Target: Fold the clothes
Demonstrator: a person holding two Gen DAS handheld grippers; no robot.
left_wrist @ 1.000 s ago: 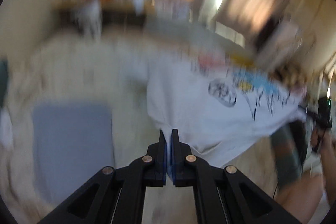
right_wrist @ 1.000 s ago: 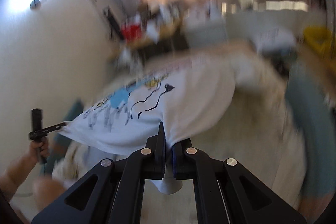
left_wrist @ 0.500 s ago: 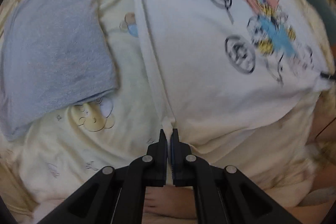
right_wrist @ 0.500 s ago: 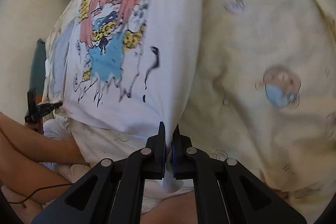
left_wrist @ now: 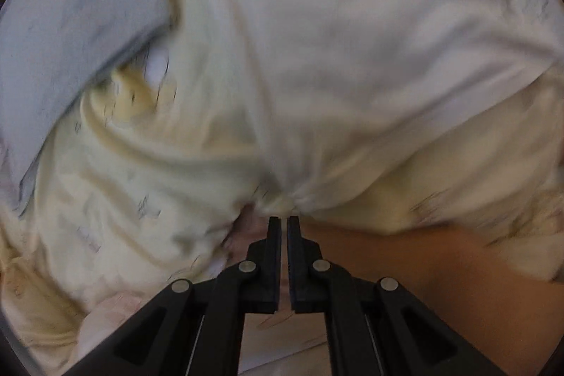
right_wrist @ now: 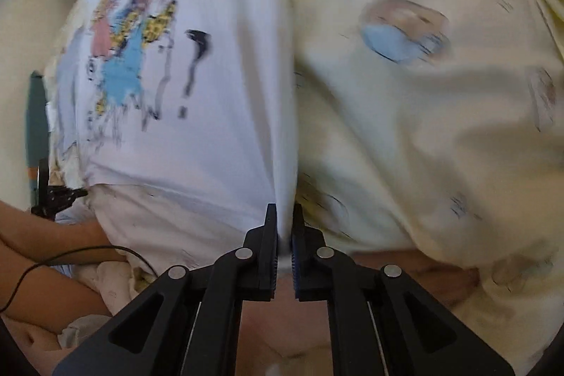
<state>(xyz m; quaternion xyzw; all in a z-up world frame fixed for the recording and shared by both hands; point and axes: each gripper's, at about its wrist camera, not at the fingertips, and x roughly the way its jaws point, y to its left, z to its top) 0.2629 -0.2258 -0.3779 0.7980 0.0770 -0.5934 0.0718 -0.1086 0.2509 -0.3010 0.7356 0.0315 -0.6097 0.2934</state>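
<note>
Left wrist view: left tool with tips nearly together, just beside a bunched corner of a white printed T-shirt; too blurred to tell whether cloth is pinched. Shirt spread flat over a pale yellow cartoon-print bedsheet. Folded grey-blue towel lying on the sheet at far left, near the shirt's edge. Bare leg under the tool.

Right wrist view: right tool pinching the T-shirt's opposite lower corner, white cloth visible between the black fingers. Colourful print facing up. Left tool small at far left, at the shirt's other corner. Bedsheet to the right.
</note>
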